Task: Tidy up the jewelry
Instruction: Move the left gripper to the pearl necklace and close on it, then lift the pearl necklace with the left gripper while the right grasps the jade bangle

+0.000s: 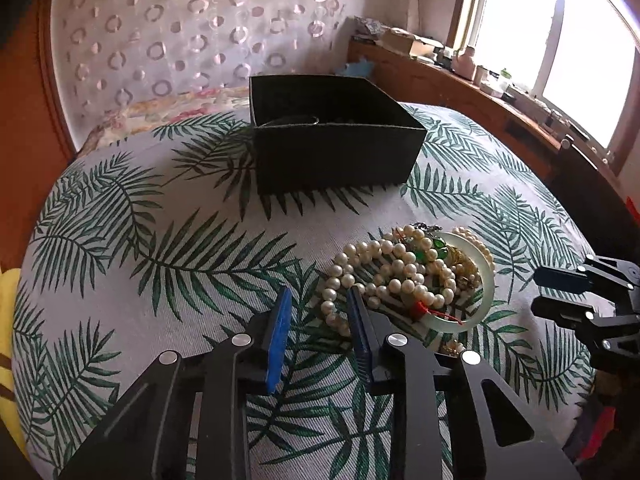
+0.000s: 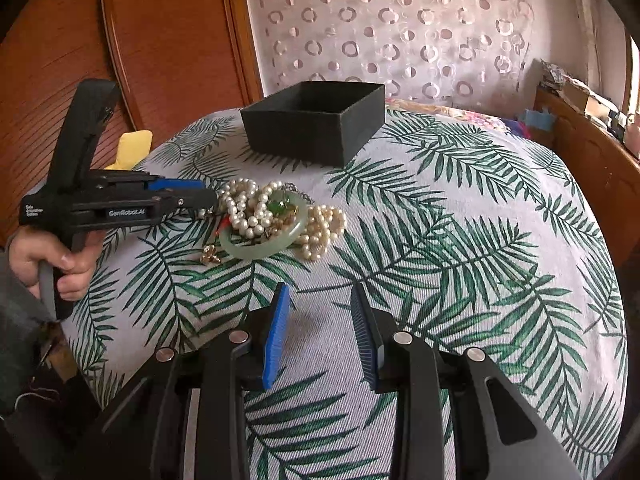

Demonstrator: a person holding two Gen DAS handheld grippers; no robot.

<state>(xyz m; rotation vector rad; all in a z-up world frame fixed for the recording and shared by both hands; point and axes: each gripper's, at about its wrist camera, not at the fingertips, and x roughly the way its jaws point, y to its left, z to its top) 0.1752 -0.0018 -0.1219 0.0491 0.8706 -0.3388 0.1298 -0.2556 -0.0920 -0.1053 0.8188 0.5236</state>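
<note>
A pile of jewelry lies on the leaf-print cloth: pearl strands [image 1: 384,268] [image 2: 244,204], a pale green jade bangle [image 1: 486,300] [image 2: 260,250], green beads and gold pieces. An open black box [image 1: 336,136] [image 2: 316,120] stands behind the pile, with a thin ring-shaped item showing inside in the left wrist view. My left gripper [image 1: 320,296] [image 2: 208,196] is open, its tips at the left edge of the pearls. My right gripper [image 2: 320,292] [image 1: 538,292] is open and empty, in front of the pile.
A small gold piece [image 2: 210,257] lies loose beside the bangle. The round table [image 1: 160,280] drops off on all sides. A wooden ledge [image 1: 460,80] with clutter runs under the window at the right. A curtain hangs behind.
</note>
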